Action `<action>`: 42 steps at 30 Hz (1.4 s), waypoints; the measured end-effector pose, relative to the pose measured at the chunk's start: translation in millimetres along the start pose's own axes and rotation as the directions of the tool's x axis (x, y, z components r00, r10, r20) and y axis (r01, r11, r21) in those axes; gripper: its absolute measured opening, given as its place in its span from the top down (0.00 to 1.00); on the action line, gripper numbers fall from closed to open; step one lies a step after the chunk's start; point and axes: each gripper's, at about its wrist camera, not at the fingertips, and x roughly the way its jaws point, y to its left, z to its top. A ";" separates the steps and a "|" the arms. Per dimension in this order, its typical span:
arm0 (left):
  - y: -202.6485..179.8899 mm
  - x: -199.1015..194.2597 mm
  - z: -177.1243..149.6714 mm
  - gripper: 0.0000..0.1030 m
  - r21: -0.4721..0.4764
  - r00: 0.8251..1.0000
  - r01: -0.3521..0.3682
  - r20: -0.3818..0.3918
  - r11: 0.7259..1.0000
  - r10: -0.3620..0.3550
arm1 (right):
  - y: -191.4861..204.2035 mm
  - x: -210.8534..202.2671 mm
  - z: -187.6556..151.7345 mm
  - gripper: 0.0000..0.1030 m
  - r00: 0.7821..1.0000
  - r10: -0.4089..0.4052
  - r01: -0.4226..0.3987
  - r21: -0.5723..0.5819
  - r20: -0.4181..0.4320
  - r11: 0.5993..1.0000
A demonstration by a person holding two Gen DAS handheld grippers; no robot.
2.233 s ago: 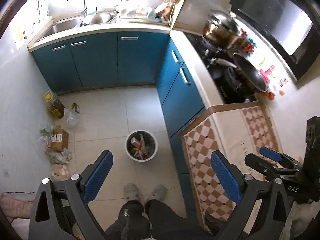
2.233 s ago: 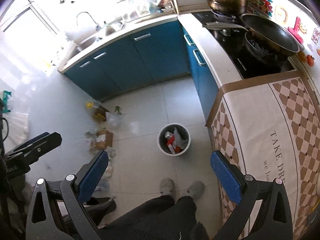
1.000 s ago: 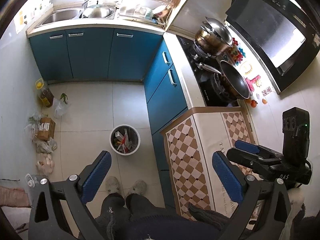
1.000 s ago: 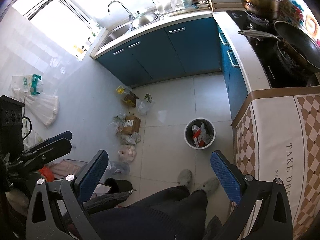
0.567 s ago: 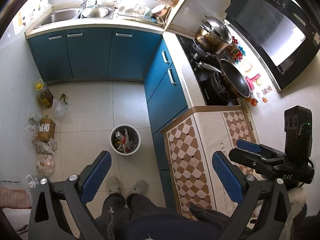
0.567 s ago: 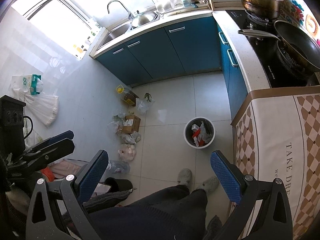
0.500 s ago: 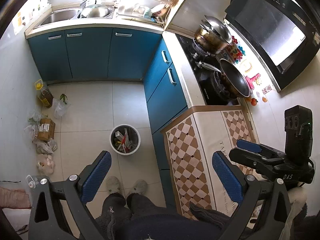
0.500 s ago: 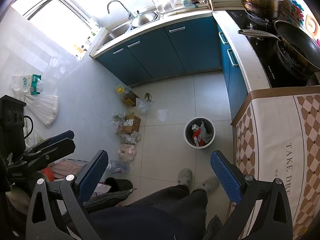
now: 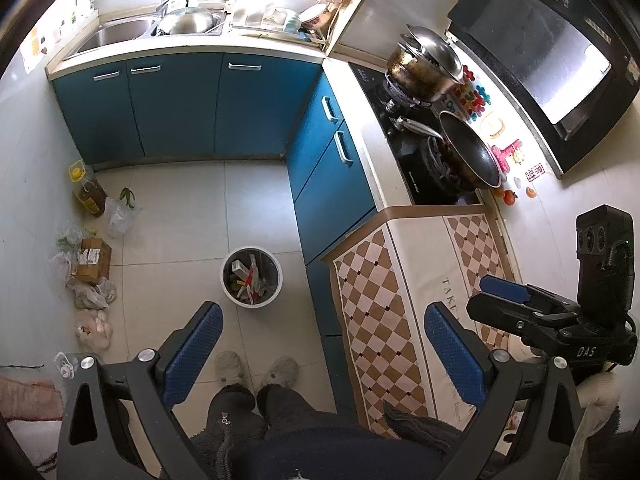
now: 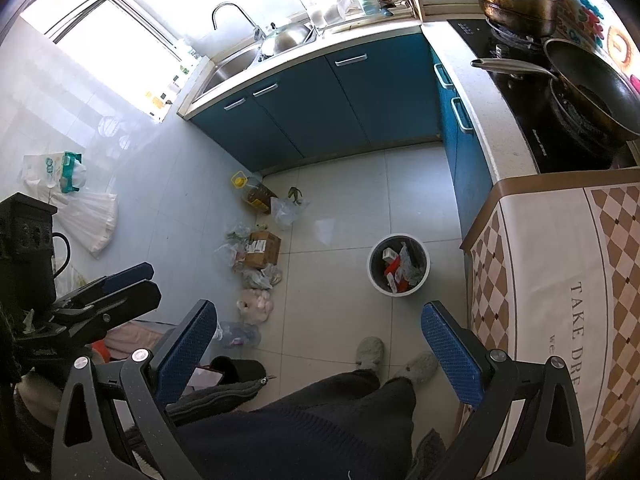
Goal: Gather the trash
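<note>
Both views look down from high over a kitchen floor. The left tool [image 9: 320, 344] hangs with its jaws wide and nothing between them; the right tool [image 10: 318, 340] is the same, wide and empty. Each tool also shows at the edge of the other's view, the right one at the far right of the left view and the left one at the far left of the right view.

The bin [image 9: 251, 276] stands on the pale floor tiles [image 9: 180, 216], near the blue cabinets [image 9: 176, 104] and just beside the checked cloth [image 9: 376, 312] that covers the table's end. Inside it lie wrappers and scraps, some red and white. The person's slippers [image 9: 256, 368] are planted just short of the bin, dark trouser legs above them.

Along the left wall lies a loose row of litter, well apart from the bin: an oil bottle [image 10: 254, 194] with a yellow cap, a clear bag [image 10: 286, 210], a cardboard box [image 10: 262, 250], crumpled plastic bags [image 10: 260, 278], a pinkish bag [image 10: 256, 304] and a flattened plastic bottle [image 10: 238, 334].

On the table, a wok [image 9: 470, 154] and a lidded pot [image 9: 424, 70] sit on the stove. A sink [image 9: 120, 34] lies at the back.
</note>
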 end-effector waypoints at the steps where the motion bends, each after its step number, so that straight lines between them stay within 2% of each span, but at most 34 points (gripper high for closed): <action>1: -0.4 0.0 0.4 0.00 -0.001 1.000 0.000 0.001 1.000 0.000 | -0.2 -0.1 -0.1 0.00 1.000 0.000 0.000 0.000 0.000 1.000; 42: -8.8 3.5 -0.7 0.00 0.008 1.000 0.004 -0.006 1.000 -0.004 | -4.9 -9.1 -1.8 0.00 1.000 -0.002 0.001 0.023 0.009 1.000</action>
